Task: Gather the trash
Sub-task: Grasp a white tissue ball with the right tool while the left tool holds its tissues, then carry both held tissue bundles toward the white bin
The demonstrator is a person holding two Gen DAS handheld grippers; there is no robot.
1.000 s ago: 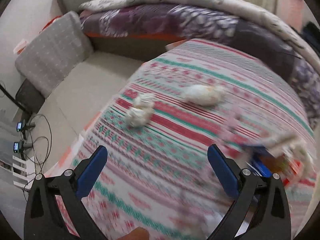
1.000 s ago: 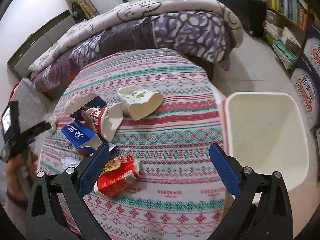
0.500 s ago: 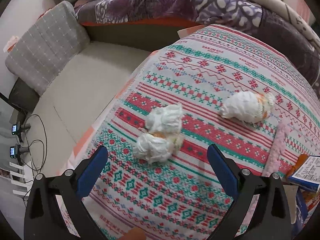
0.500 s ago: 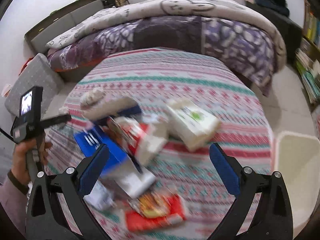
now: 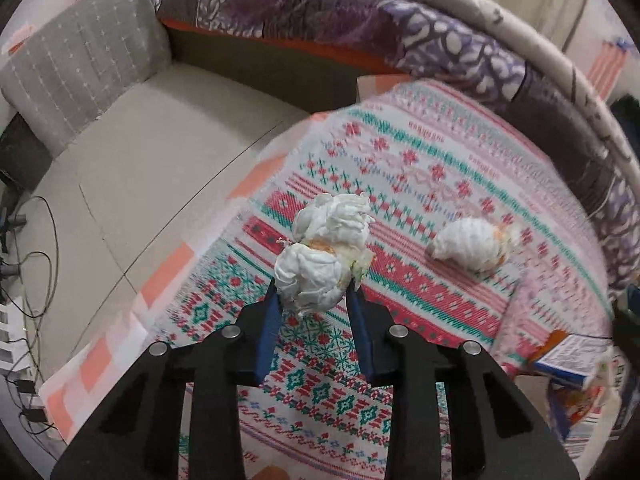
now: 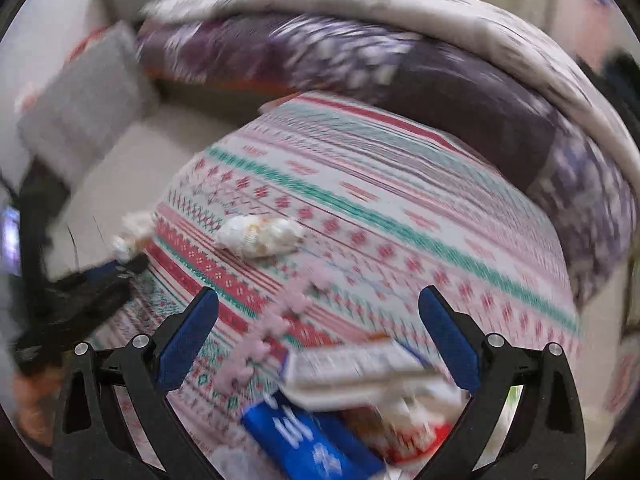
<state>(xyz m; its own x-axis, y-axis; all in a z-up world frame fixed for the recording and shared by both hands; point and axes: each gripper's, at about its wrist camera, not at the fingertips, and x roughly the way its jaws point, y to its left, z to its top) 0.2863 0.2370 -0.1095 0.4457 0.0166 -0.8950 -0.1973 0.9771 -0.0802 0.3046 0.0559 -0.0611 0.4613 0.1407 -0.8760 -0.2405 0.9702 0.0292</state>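
Tissue wad [image 5: 310,280] pinched in just-closed left tongs [image 5: 314,300] angled down, right tongs [image 6: 320,308] spread, seemingly empty.

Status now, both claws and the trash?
Left claw just closed on tissue wad. Right claw open, empty. Second wad on cloth, path clear.

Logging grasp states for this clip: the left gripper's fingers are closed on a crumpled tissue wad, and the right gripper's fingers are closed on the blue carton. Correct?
Partly. The right gripper is open and empty above the blue carton, per the right wrist view. The left gripper does pinch the tissue wad.
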